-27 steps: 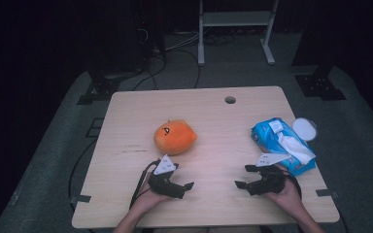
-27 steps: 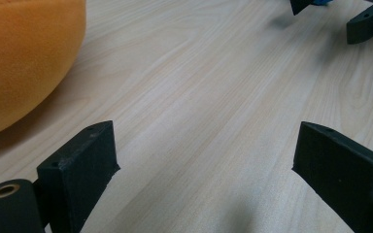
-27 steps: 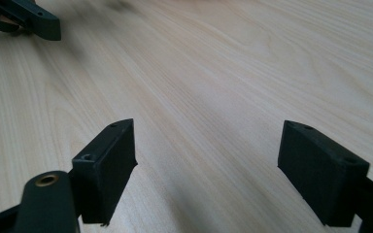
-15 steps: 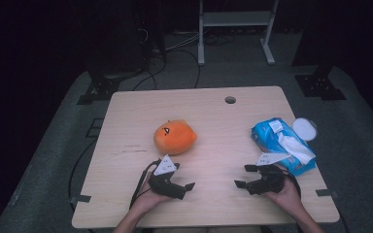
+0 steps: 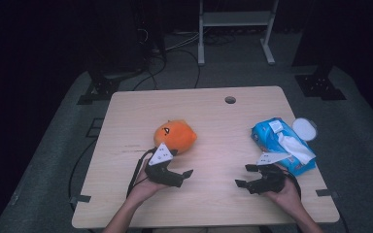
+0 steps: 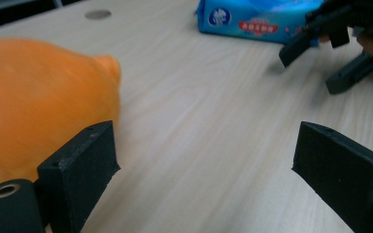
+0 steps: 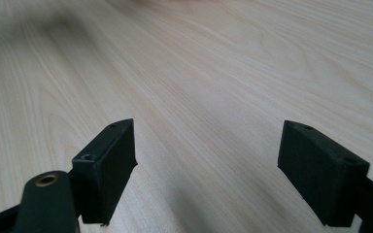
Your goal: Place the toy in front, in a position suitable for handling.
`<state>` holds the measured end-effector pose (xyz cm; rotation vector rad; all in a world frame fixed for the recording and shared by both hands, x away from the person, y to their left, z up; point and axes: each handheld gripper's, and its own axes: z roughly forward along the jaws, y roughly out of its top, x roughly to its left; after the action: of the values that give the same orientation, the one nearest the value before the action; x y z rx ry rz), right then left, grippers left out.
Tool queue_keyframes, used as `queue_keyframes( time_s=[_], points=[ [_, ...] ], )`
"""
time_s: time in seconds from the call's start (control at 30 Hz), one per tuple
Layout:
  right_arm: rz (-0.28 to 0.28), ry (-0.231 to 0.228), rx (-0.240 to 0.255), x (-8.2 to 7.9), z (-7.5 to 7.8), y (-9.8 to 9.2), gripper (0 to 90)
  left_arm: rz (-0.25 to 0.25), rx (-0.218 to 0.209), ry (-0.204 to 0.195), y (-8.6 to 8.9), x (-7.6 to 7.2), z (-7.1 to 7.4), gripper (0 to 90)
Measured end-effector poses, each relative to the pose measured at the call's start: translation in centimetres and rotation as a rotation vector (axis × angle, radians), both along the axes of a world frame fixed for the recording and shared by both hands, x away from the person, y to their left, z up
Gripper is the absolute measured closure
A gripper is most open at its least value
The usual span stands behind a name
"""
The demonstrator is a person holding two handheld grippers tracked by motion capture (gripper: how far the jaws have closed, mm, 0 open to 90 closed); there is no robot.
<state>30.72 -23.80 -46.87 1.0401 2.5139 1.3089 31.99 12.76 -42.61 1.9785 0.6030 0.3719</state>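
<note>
With fingers spread and empty, the left gripper [image 5: 182,175] should approach the soft orange plush toy [image 5: 176,136] squarely, while the right gripper [image 5: 246,176] rests, also spread.

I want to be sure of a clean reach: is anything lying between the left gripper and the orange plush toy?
Nothing visible. The left gripper rests open on the table, and the orange plush toy sits right beside it with bare wood between. The blue wipes pack is far off, by the right gripper.
</note>
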Motion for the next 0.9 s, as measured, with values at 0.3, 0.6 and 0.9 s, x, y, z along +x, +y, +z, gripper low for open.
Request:
queue_keyframes(
  time_s=[0.3,0.6,0.9],
  points=[
    [0.005,-0.003,-0.009,-0.1,0.0,0.3,20.3,0.023,-0.008,-0.080,1.0,1.2,3.0,8.3],
    [0.009,0.002,-0.011,-0.2,-0.1,0.5,20.3,0.083,-0.015,-0.091,2.2,4.0,3.8,8.2],
    [0.012,0.006,-0.012,-0.2,-0.2,0.5,20.3,0.140,-0.013,-0.063,3.5,7.3,3.0,8.3]
  ],
)
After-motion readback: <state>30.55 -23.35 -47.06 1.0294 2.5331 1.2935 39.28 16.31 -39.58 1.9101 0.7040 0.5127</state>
